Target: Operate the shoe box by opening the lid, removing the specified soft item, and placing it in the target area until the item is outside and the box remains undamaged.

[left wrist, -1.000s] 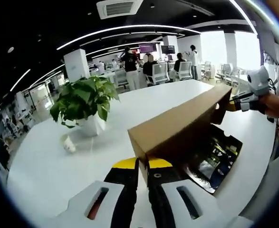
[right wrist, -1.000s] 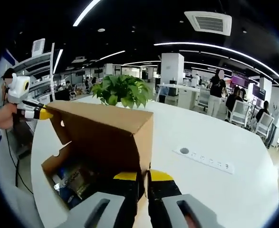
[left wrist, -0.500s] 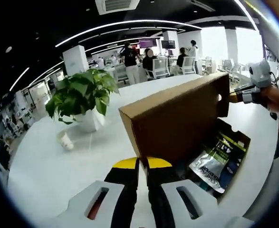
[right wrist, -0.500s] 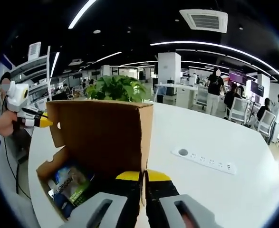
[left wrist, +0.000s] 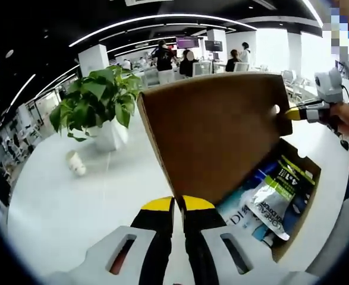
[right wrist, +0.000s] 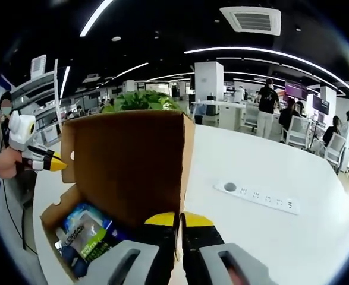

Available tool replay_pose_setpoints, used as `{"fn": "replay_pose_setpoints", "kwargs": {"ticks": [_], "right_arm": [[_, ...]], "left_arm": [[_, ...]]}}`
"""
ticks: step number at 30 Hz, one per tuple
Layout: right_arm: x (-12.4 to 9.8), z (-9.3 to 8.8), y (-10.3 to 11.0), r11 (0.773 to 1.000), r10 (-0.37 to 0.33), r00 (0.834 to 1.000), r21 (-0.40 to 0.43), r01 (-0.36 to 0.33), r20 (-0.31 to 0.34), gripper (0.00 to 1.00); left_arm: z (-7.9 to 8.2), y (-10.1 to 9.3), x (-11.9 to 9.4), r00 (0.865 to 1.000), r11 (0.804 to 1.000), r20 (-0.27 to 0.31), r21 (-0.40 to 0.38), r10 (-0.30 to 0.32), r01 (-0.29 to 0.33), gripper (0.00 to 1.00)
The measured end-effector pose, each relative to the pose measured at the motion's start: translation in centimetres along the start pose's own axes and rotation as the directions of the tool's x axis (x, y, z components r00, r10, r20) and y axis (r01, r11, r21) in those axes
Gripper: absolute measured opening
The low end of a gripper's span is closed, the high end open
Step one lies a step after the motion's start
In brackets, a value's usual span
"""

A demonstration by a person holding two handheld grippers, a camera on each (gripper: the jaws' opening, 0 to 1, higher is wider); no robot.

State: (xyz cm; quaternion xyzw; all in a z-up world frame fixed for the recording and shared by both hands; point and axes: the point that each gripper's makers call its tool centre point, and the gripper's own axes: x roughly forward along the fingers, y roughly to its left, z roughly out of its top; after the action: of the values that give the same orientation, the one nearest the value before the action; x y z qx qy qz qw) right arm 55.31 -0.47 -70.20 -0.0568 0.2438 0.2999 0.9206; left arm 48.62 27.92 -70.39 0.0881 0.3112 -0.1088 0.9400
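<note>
A brown cardboard shoe box [left wrist: 302, 219] lies on the white table with its lid [left wrist: 219, 127] lifted nearly upright. My left gripper [left wrist: 178, 205] is shut on one front corner of the lid. My right gripper [right wrist: 178, 219] is shut on the lid's [right wrist: 126, 160] other corner; it also shows in the left gripper view as the right gripper [left wrist: 296, 113], held by a hand. The left gripper [right wrist: 54, 164] enters the right gripper view at far left. Inside the box lie soft packets [left wrist: 273, 199], green, grey and blue, seen as packets [right wrist: 85, 231] in the right gripper view.
A potted green plant [left wrist: 97, 107] and a small overturned paper cup [left wrist: 75, 162] stand on the table beyond the box. A white power strip [right wrist: 257, 196] lies on the table to the right. Several people and office chairs are far behind.
Both grippers have swung the lid up from a low slant to nearly upright, and more of the packets inside the box now shows.
</note>
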Motion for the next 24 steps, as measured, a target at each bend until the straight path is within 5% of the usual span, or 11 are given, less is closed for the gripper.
{"fn": "replay_pose_setpoints", "kwargs": {"ticks": [24], "right_arm": [[2.8, -1.4, -1.1, 0.999, -0.002, 0.998, 0.045, 0.004, -0.061, 0.00]], "left_arm": [[0.5, 0.9, 2.7, 1.000, 1.000, -0.025, -0.023, 0.003, -0.004, 0.03]]}}
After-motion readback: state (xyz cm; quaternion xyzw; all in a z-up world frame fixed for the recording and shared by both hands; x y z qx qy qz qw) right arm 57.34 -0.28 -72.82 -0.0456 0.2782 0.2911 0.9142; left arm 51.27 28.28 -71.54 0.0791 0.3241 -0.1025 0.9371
